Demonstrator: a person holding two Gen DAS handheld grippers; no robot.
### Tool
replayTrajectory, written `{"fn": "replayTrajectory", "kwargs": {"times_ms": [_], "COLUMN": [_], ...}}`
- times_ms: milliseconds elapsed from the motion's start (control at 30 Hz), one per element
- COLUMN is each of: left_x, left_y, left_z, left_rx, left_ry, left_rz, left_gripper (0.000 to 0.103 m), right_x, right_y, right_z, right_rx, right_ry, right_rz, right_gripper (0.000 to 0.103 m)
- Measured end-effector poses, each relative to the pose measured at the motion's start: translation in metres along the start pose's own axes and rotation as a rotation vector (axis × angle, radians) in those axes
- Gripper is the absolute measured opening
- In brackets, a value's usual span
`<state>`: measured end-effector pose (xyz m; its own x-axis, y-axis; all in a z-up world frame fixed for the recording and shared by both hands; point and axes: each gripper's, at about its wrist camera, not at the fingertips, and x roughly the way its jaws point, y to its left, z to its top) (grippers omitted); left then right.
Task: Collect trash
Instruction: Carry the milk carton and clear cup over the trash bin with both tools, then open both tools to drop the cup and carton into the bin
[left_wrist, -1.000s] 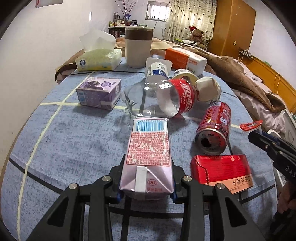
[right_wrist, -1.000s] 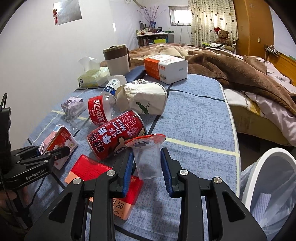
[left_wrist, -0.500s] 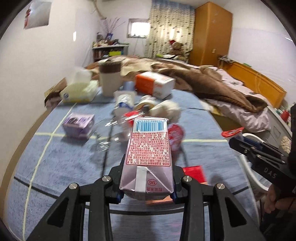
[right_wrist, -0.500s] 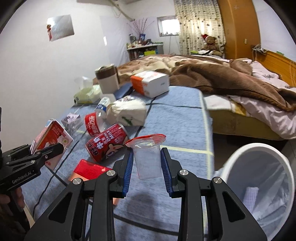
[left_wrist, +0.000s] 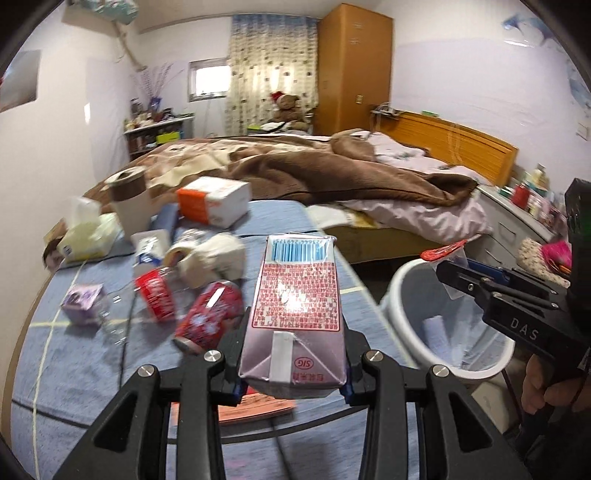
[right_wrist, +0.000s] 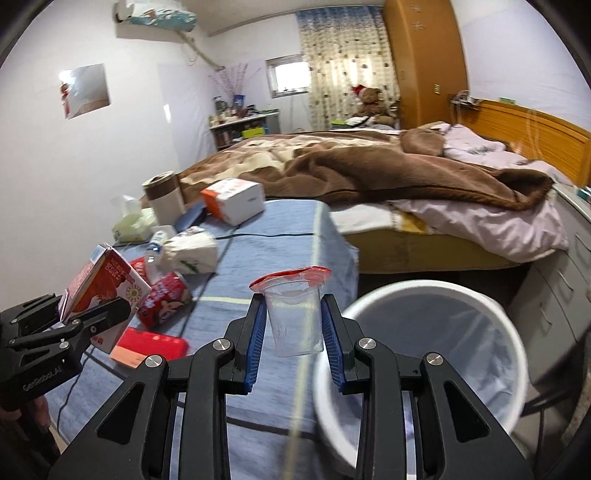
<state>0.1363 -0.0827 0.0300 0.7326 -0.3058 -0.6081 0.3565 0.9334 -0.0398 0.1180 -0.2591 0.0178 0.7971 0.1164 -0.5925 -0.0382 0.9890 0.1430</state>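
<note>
My left gripper (left_wrist: 291, 365) is shut on a pink and red drink carton (left_wrist: 295, 314), held above the blue table; it also shows in the right wrist view (right_wrist: 107, 291). My right gripper (right_wrist: 295, 332) is shut on a clear plastic cup with a red peeled lid (right_wrist: 293, 314), held near the rim of the white trash bin (right_wrist: 436, 295). The bin (left_wrist: 402, 288) stands at the table's right edge, lined with a clear bag.
On the blue table (left_wrist: 92, 369) lie a red can (left_wrist: 210, 317), a cola bottle (left_wrist: 155, 295), a red flat box (right_wrist: 147, 347), a crumpled white bag (right_wrist: 188, 251), a purple carton (left_wrist: 79, 299), tissues and a cup. A bed (right_wrist: 369, 166) lies beyond.
Both grippers have lifted and swung right with their loads. The trash bin has come into view close to the right gripper.
</note>
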Motion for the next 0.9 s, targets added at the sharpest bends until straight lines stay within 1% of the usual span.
{"fn": "replayTrajectory", "kwargs": {"times_ms": [133, 400, 533, 633, 733, 833, 900], "left_x": [0.005, 0.022, 0.032, 0.040, 0.046, 0.056, 0.059], "left_y": [-0.027, -0.079, -0.103, -0.118, -0.131, -0.143, -0.150], "left_z": [0.005, 0.009, 0.010, 0.008, 0.005, 0.003, 0.002], "left_rx": [0.045, 0.118, 0.145, 0.161, 0.175, 0.181, 0.194], "left_ry": [-0.001, 0.021, 0.034, 0.052, 0.068, 0.089, 0.094], "left_rz": [-0.045, -0.135, -0.176, -0.207, -0.229, -0.254, -0.258], "left_gripper": [0.038, 0.038, 0.038, 0.039, 0.039, 0.039, 0.039], "right_x": [-0.008, -0.017, -0.017, -0.015, -0.010, -0.007, -0.008], "right_y": [-0.021, -0.062, -0.081, -0.093, -0.103, -0.114, -0.120], "right_z": [-0.003, -0.010, -0.015, -0.019, -0.025, -0.031, -0.034], "right_rx": [0.033, 0.102, 0.130, 0.150, 0.165, 0.195, 0.206], "right_ry": [-0.003, -0.002, 0.018, 0.041, 0.068, 0.096, 0.105], "right_rz": [-0.053, -0.120, -0.154, -0.164, -0.180, -0.177, -0.184], "right_gripper": [0.031, 0.031, 0.031, 0.031, 0.031, 0.032, 0.032]}}
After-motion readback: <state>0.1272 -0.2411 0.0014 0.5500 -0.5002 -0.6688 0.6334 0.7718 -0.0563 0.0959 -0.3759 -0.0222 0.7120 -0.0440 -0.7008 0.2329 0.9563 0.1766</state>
